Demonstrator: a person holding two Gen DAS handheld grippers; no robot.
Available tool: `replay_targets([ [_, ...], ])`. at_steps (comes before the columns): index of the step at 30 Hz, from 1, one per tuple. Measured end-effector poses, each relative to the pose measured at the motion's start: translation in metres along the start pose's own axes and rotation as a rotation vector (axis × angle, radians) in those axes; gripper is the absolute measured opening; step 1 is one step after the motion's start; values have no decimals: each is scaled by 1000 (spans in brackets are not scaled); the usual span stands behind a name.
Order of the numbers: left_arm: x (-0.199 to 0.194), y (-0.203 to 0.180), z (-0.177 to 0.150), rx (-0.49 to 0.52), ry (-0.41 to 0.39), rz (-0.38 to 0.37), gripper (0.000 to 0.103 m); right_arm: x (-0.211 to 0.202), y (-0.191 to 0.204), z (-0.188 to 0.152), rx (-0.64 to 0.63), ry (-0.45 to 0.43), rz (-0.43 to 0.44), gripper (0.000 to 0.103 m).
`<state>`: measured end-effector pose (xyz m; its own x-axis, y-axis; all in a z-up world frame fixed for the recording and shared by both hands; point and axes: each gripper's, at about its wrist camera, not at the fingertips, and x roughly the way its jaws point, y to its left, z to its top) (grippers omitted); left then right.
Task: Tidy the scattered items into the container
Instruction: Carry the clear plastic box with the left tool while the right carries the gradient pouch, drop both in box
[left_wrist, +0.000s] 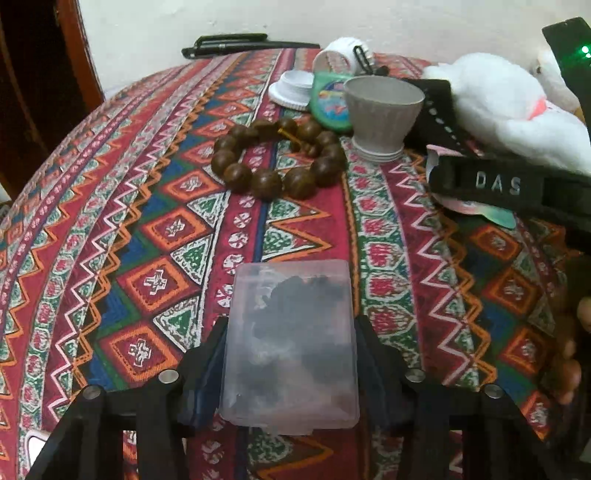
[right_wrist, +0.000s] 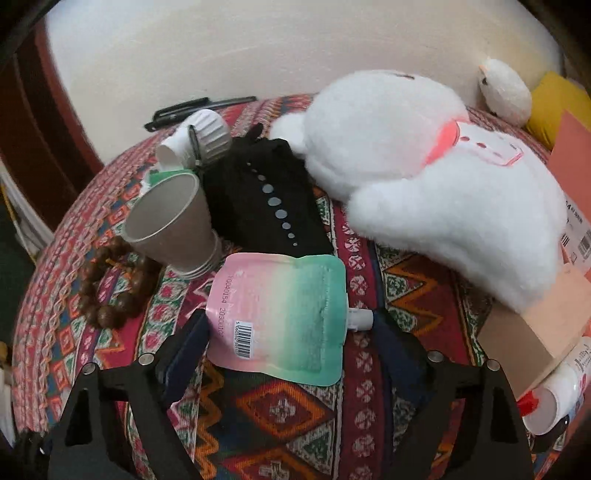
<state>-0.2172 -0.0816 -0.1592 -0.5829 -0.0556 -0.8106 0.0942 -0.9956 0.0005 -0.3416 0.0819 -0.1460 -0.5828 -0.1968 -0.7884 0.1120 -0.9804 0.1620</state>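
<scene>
Frosted rectangular plastic case (left_wrist: 290, 347) clenched in left tongs (left_wrist: 291, 334), right tongs (right_wrist: 290, 325) spread (glossy spouted pouch (right_wrist: 280, 314) between).

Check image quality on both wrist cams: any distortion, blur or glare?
Left wrist view: strong fisheye bowing of the tablecloth; frosted plastic box between the left tongs hazes its dark contents; bead bracelet sharp. Right wrist view: same bowing, dark vignette corners; plush toy nearly blown out; pouch barcode readable.
</scene>
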Motion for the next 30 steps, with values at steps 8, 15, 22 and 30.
replay_targets([
  [8,-38,-18,-13,34,-5,-42,54,-88,-14,-34,13,-57,35,89],
  [15,-100,-35,-23,51,-71,-104,54,-183,-31,-70,36,-116,43,89],
  [22,-164,-59,-42,102,-131,-170,54,-265,-55,-113,67,-170,47,89],
  [30,-225,-103,-79,211,-179,-243,54,-334,-85,-159,113,-217,17,89],
])
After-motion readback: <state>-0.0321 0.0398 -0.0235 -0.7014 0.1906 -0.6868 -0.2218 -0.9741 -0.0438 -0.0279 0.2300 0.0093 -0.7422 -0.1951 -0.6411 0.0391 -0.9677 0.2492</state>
